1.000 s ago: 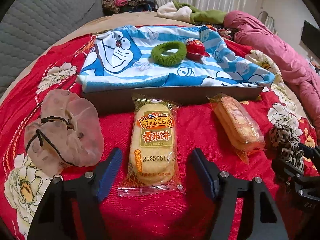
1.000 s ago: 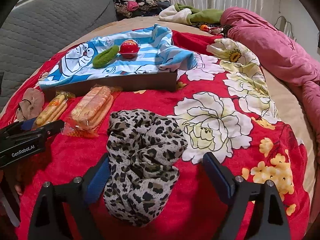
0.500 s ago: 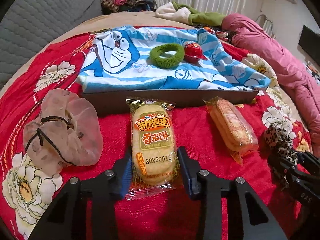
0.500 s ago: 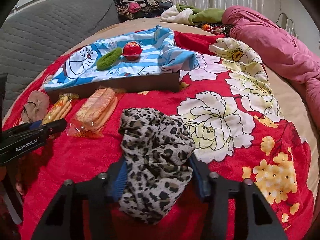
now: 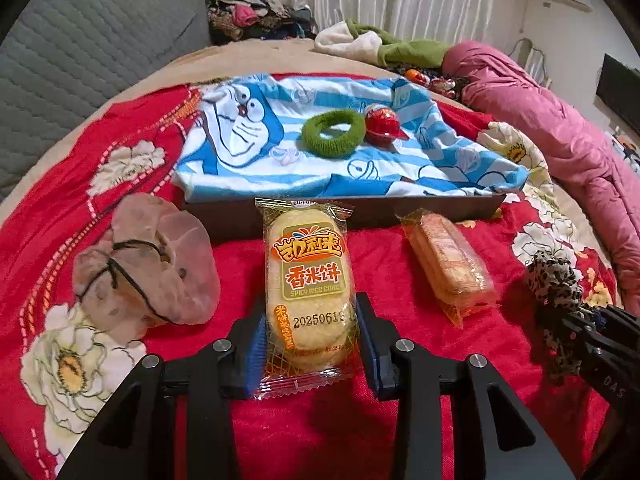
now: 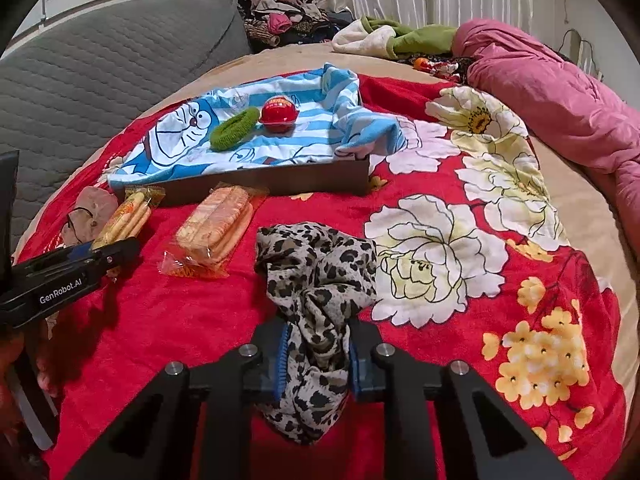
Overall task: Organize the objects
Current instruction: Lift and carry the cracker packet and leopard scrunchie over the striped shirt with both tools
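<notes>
My left gripper [image 5: 310, 344] is shut on a yellow rice cake packet [image 5: 308, 280] lying on the red flowered blanket; the packet also shows in the right wrist view [image 6: 126, 214]. My right gripper [image 6: 316, 356] is shut on a leopard-print scrunchie [image 6: 316, 272], also seen at the right of the left wrist view [image 5: 554, 280]. A second orange snack packet [image 5: 450, 264] lies between them. A pale pink scrunchie [image 5: 146, 264] lies left of the rice cake packet. A green scrunchie [image 5: 333, 133] and a red ball-shaped toy [image 5: 383, 122] rest on a Doraemon towel [image 5: 248, 128] over a dark tray [image 5: 420, 210].
A pink quilt [image 6: 560, 92] lies along the right side of the bed. A grey headboard [image 6: 100, 72] stands at the left. Piled clothes [image 6: 288, 16] and a green and white cloth [image 6: 396, 36] lie at the far end.
Both grippers have closed: the left on the rice cake packet, the right on the leopard-print scrunchie, which is now bunched between the pads.
</notes>
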